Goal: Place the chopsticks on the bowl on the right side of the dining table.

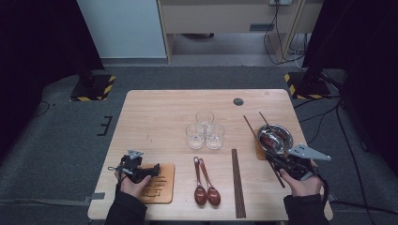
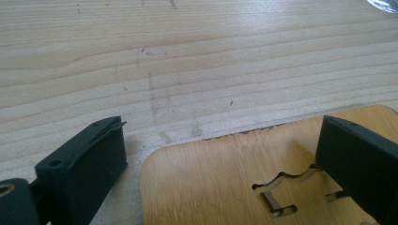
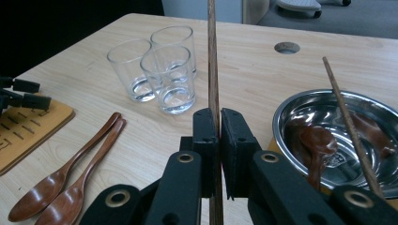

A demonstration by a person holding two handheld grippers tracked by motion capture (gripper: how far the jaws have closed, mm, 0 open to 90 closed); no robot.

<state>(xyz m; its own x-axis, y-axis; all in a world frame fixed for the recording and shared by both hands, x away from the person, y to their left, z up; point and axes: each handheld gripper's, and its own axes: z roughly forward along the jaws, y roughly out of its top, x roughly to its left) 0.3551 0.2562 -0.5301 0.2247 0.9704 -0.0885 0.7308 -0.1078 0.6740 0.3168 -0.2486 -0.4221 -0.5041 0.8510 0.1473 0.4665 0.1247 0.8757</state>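
Right gripper view: thin, straight, dark-brown wooden chopstick (image 3: 213, 70), upright between clamped jaws.

Both forearms enter from six o'clock. The left gripper (image 1: 152, 169) sits low at about seven o'clock, its jaws spread wide and pointing toward three o'clock. The right gripper (image 1: 271, 157), at about four o'clock, points toward eleven o'clock with its jaws pinched together.
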